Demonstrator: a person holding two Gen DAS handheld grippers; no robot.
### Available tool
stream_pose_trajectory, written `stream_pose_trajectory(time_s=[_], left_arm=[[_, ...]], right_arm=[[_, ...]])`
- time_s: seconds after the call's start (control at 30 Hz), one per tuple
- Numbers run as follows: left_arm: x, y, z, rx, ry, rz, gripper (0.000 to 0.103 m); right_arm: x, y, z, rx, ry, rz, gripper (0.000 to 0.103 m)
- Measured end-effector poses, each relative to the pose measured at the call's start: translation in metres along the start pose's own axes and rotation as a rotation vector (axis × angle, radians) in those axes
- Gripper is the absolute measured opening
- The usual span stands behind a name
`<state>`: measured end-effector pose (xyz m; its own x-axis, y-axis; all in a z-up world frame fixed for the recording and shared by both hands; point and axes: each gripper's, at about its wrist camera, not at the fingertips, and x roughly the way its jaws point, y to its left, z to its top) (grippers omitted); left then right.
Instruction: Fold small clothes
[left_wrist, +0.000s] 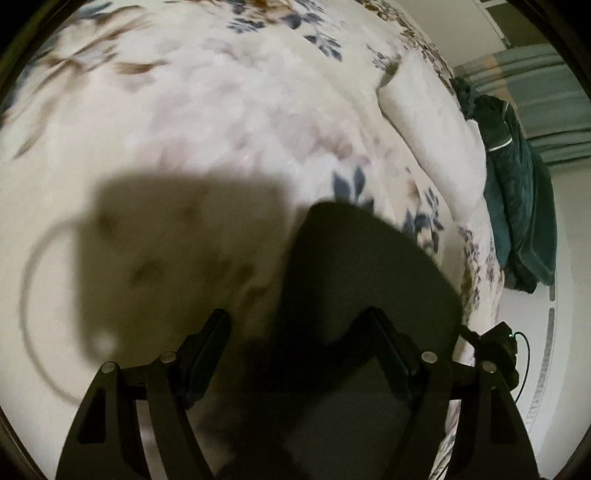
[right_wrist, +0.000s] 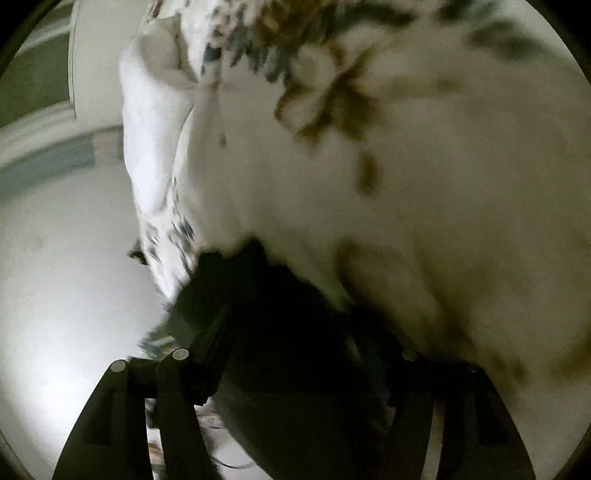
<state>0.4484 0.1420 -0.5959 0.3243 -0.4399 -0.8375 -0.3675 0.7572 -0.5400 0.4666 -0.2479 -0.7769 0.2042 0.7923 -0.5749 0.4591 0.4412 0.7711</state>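
A dark, small garment lies on the white floral bedspread near the bed's right edge. My left gripper is open just above it, its left finger over bare bedspread and its right finger over the cloth. In the right wrist view the same dark garment fills the space between the fingers of my right gripper. The jaws stand wide apart around it. The view is blurred, so I cannot tell whether the pads touch the cloth.
A white pillow lies along the bed's right edge, also seen in the right wrist view. A dark green blanket hangs beyond the edge. Pale floor lies beside the bed. The gripper's shadow falls on the bedspread.
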Motion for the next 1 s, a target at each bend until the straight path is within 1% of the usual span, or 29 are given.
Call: stream_pose_trajectory(time_s=[0.03,0.07,0.1,0.13,0.23,0.27,0.3,0.37,0.4,0.43,0.47,0.5,0.53,0.57,0.6,0.67,0.73,0.8,0.83,0.9,0.97,1.0], left_arm=[[0.001,-0.001,0.003,0.0,-0.005,-0.007,0.075],[0.003,-0.003,0.007,0.001,-0.012,-0.018,0.075],[0.003,-0.003,0.008,0.002,-0.014,-0.018,0.075],[0.004,-0.003,0.01,0.002,-0.016,-0.022,0.075],[0.005,-0.001,0.011,-0.011,-0.021,-0.038,0.075],[0.004,-0.001,0.01,-0.01,-0.023,-0.043,0.075],[0.004,0.0,0.009,-0.006,-0.026,-0.045,0.075],[0.003,0.001,0.009,-0.006,-0.026,-0.052,0.075],[0.002,0.003,0.008,-0.011,-0.023,-0.058,0.075],[0.0,0.003,0.007,-0.013,-0.018,-0.063,0.075],[-0.003,0.005,0.004,-0.014,-0.009,-0.072,0.075],[-0.005,0.006,0.002,-0.013,-0.001,-0.088,0.075],[-0.009,0.008,-0.003,-0.006,0.007,-0.108,0.075],[-0.012,0.011,-0.008,0.005,0.016,-0.121,0.075],[-0.015,0.015,-0.015,0.017,0.033,-0.139,0.075],[-0.014,0.024,-0.029,0.021,0.068,-0.178,0.075],[-0.011,0.032,-0.039,0.003,0.088,-0.217,0.076],[-0.01,0.035,-0.043,-0.015,0.084,-0.262,0.083],[-0.01,0.034,-0.044,-0.017,0.081,-0.274,0.085],[-0.006,0.026,-0.041,-0.009,0.086,-0.292,0.092],[0.0,0.018,-0.039,0.004,0.091,-0.301,0.092],[0.005,0.011,-0.037,0.02,0.098,-0.303,0.092]], right_arm=[[0.002,0.008,0.003,-0.025,-0.018,0.031,0.046],[0.005,0.018,0.002,-0.068,-0.019,0.026,0.009],[0.002,0.022,0.0,-0.088,-0.03,0.012,0.009],[-0.002,0.028,-0.002,-0.112,-0.067,-0.006,0.009],[-0.016,0.038,-0.003,-0.132,-0.16,-0.034,0.008],[-0.013,0.044,-0.003,-0.162,-0.169,-0.08,0.008],[-0.011,0.045,0.001,-0.176,-0.151,-0.118,0.008],[0.003,0.04,0.013,-0.178,-0.108,-0.177,0.009],[0.006,0.035,0.019,-0.154,-0.075,-0.168,0.011],[0.0,0.021,0.022,-0.119,-0.043,-0.134,0.015],[-0.005,0.012,0.026,-0.065,-0.002,-0.086,0.022],[-0.006,0.007,0.028,-0.029,0.029,-0.04,0.033],[-0.012,0.002,0.029,-0.018,0.057,-0.012,0.042],[-0.018,-0.003,0.028,-0.025,0.084,-0.002,0.059],[-0.019,-0.008,0.025,-0.034,0.124,0.006,0.062],[-0.013,-0.022,0.016,-0.032,0.247,0.006,0.062],[-0.004,-0.028,0.004,-0.059,0.341,0.001,0.062],[0.004,-0.028,-0.003,-0.08,0.384,0.009,0.062],[0.009,-0.028,-0.005,-0.079,0.403,0.025,0.062],[0.022,-0.025,-0.008,-0.078,0.433,0.058,0.062],[0.035,-0.018,-0.014,-0.091,0.475,0.104,0.062],[0.042,-0.013,-0.016,-0.104,0.494,0.107,0.062]])
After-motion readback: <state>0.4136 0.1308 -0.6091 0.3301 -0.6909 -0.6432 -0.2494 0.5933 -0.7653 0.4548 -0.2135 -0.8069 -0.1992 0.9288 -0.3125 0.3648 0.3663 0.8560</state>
